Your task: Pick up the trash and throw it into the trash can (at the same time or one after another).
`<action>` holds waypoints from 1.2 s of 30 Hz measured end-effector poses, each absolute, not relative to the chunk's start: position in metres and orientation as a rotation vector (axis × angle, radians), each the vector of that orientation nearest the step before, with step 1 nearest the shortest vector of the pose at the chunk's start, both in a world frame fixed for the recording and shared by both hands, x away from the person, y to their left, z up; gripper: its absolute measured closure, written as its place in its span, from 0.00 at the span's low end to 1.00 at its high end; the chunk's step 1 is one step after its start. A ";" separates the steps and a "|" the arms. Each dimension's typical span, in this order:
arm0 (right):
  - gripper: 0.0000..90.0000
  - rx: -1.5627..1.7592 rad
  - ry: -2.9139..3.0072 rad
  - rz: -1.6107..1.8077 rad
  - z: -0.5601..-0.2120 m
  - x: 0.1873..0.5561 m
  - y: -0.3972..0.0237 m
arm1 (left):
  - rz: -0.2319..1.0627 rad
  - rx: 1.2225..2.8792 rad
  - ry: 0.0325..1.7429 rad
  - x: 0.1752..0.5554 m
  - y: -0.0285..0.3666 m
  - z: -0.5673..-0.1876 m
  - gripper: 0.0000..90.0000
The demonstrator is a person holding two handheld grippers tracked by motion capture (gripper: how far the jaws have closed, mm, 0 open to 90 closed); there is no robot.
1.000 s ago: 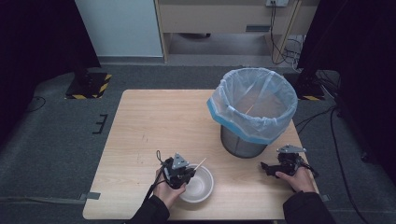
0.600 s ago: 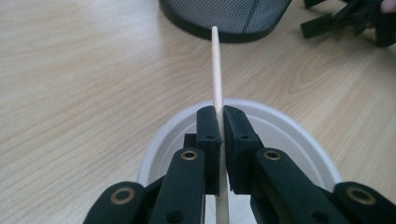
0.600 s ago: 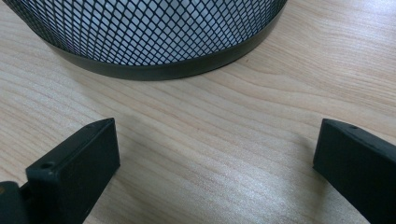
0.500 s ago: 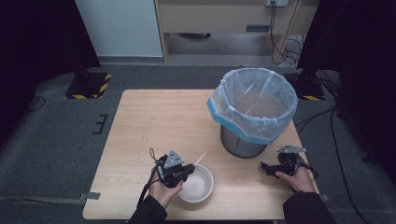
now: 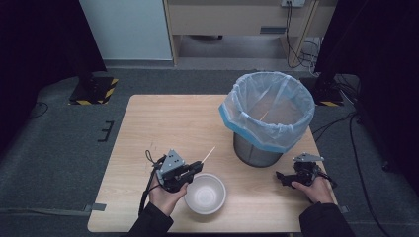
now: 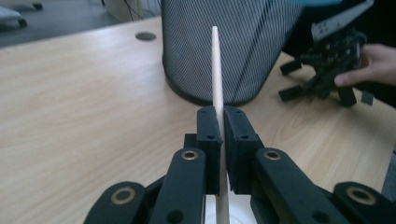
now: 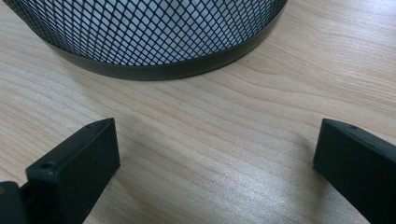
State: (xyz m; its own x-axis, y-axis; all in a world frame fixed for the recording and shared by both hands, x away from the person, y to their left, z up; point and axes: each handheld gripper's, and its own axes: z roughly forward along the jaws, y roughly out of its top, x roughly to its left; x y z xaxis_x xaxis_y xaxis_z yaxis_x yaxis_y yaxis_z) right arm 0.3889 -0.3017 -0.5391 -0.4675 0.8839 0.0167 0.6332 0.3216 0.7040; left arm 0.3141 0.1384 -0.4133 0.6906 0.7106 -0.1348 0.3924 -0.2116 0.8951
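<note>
Left gripper view: left hand-held gripper (image 6: pixel 220 122) clamps upright stick (image 6: pixel 216 70)

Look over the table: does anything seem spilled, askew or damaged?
Nothing stands out. The lined waste bin stands upright, the white bowl sits flat, and the left hand-held gripper holds a wooden stick cleanly.

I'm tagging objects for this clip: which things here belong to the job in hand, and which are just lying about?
In the job:
- wooden stick, clamped in the left gripper
- white bowl, below that gripper
- lined mesh bin, the likely drop spot

Lying about:
- right gripper, open, resting on the table
- cables on the floor behind
</note>
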 end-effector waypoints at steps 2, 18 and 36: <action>0.01 1.348 2.222 0.928 -0.539 0.389 -0.302 | 0.386 1.810 0.865 0.314 0.141 -0.406 0.95; 0.01 1.342 2.223 0.926 -0.539 0.389 -0.302 | 0.498 1.641 0.754 0.321 0.142 -0.328 0.95; 0.01 1.345 2.217 0.930 -0.539 0.389 -0.302 | 0.558 1.531 0.679 0.355 0.115 -0.260 0.95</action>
State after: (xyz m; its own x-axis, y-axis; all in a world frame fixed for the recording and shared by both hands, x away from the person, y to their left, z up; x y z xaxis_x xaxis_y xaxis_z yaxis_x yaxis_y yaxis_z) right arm 0.3895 -0.3015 -0.5394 -0.4672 0.8840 0.0136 0.6294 0.3217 0.7073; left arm 0.3551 0.1148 -0.2602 0.7041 0.7084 -0.0501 0.0877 -0.0166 0.9960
